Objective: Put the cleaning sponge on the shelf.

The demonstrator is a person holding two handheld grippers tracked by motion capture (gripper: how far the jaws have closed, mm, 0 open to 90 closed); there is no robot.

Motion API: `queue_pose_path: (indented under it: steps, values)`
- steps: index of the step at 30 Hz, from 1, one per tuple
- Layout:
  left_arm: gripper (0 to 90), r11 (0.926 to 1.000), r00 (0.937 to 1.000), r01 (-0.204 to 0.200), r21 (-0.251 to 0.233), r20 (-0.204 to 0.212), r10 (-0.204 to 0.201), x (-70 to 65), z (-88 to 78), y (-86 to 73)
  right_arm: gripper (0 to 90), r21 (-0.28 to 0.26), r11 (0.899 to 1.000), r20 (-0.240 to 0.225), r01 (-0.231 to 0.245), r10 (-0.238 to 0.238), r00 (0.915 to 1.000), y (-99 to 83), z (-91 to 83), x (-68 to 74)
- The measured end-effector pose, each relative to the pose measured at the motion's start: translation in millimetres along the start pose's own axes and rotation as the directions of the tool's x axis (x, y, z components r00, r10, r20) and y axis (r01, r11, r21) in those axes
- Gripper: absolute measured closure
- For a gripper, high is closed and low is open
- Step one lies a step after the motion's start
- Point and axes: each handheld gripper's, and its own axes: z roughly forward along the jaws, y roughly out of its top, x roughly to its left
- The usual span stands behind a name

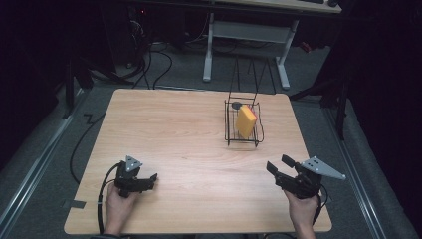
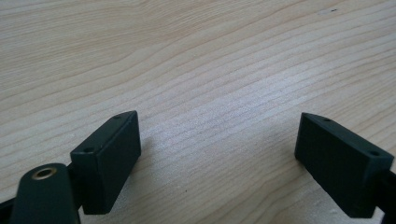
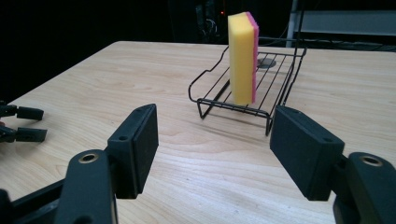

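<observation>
A yellow sponge [image 1: 246, 121] with a pink backing stands on edge in a black wire rack [image 1: 230, 130] at the table's right middle. The right gripper view faces the sponge [image 3: 242, 58] and rack [image 3: 219, 95] head-on, some way ahead. My right gripper [image 1: 279, 164] rests near the front right of the table, open and holding nothing [image 3: 215, 116]. At the front left my left gripper [image 1: 151, 180] points right, its jaws wide open over bare wood [image 2: 219, 126]. The left gripper's fingertips [image 3: 29, 113] appear at the far left edge of the right gripper view.
The light wooden table [image 1: 174, 129] is bare between the grippers and the rack. A small dark round object [image 1: 236, 105] lies at the rack's back end. Beyond the far edge are a white desk frame [image 1: 246, 35] and cables [image 1: 159, 69] on the floor.
</observation>
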Motion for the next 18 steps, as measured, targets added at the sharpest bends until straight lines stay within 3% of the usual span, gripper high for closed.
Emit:
queue_pose_path:
  steps: [18]
  values:
    - [14.9, 1.0, 1.0, -0.003, 0.0, -0.001, 0.003, 0.2, 0.0, 0.1, 33.8, 0.013, 1.0, -0.016, -0.022, 0.022, 0.9996, -16.7, 26.3, 4.0]
